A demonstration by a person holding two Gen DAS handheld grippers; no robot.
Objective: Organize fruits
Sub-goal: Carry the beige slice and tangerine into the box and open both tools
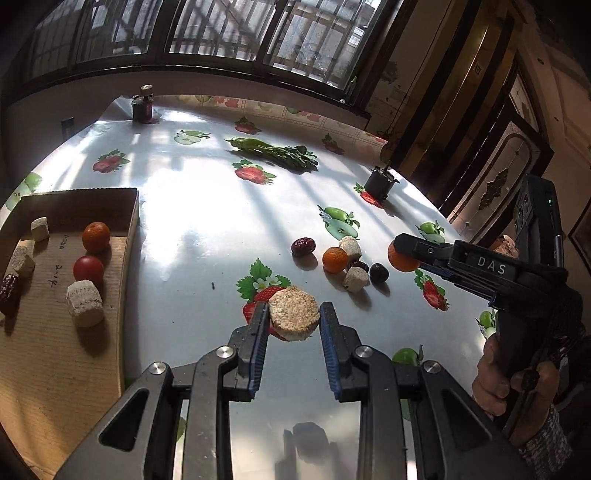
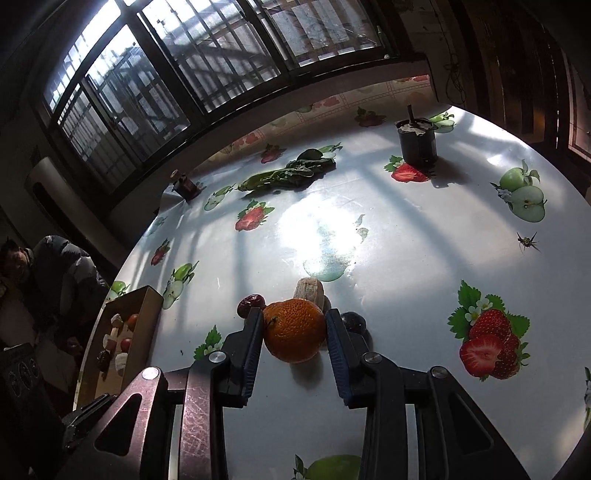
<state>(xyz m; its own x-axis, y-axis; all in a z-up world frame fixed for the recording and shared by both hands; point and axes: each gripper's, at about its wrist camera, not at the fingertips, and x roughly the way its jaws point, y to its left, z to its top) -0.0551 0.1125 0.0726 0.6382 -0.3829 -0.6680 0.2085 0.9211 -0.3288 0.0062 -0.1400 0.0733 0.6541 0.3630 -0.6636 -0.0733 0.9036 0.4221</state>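
Fingers of the left gripper (image 1: 294,314) pinch a crumbly puck (image 1: 293,314) and the right gripper (image 2: 294,330) pinches a tangerine (image 2: 294,329), either liable to slip onto the tabletop (image 1: 207,221) short of the box (image 1: 55,332).

Daylight enters through the barred window (image 1: 207,33) at 12 o'clock in both views. It makes strong white glare on the glossy tablecloth (image 1: 207,221) near the centre, crossed by striped shadows of the bars. Objects throw soft shadows toward 6 o'clock. The room at 9 o'clock in the right wrist view is dim. Corners are black, and straight lines bend strongly at the edges. Both pictures are sharp, with little blur.
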